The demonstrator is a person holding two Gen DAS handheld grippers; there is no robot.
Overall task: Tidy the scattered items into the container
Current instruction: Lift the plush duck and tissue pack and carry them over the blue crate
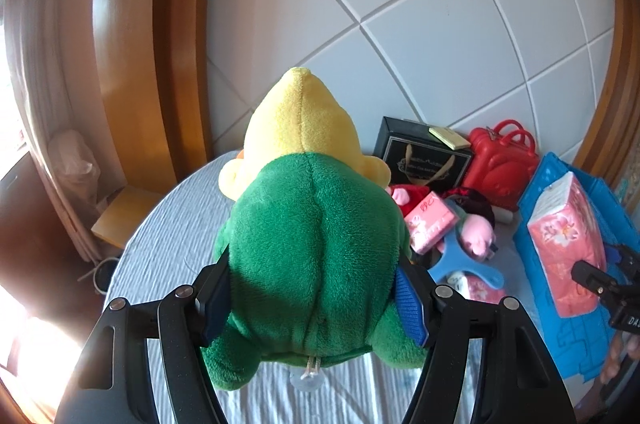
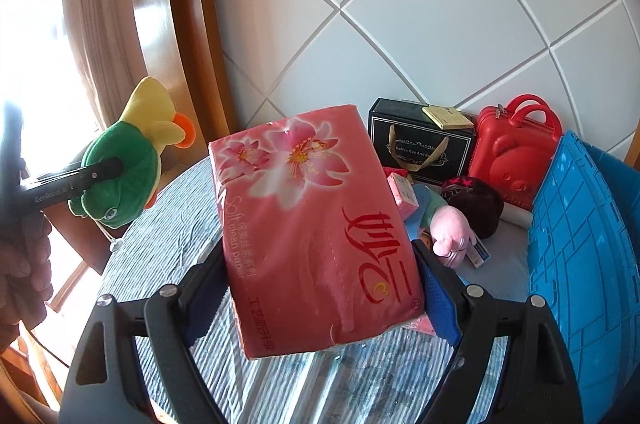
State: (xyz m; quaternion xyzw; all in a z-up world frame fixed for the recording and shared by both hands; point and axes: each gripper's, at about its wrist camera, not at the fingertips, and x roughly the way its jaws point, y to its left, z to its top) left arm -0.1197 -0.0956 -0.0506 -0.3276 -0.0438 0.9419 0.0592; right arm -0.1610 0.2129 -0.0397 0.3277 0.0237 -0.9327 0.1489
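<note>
Plush duck [image 1: 312, 244]: soft pile fabric, rounded green body with a centre seam, yellow head tapering to a point, orange beak; held above the worktop at its left side, a clear suction cup dangling on a cord beneath.
Left gripper [image 1: 316, 300]: black frame with ribbed blue pads, jaws clamped on the duck's green body from both sides.
Tissue pack [image 2: 316, 232]: rectangular soft pack in glossy pink-red plastic film printed with lilies and red lettering; lifted off the worktop, tilted, just left of the crate.
Right gripper [image 2: 320, 300]: same black frame and blue pads, jaws clamped on the pack's lower sides.
Blue crate [image 2: 580, 264]: rigid moulded plastic with ribbed, panelled walls, at the right edge of the worktop.
Worktop [image 1: 172, 236]: round, covered by a pale crinkled cloth.
Scattered items: a small pink tissue packet [image 1: 430, 226], a pink plush toy [image 2: 450, 234], a blue plastic hand mirror [image 1: 460, 260].
Black gift box [image 2: 420, 139]: matte card with ribbon handle, against the wall.
Red case [image 2: 514, 147]: hard shiny plastic, embossed bear face, two handles.
</note>
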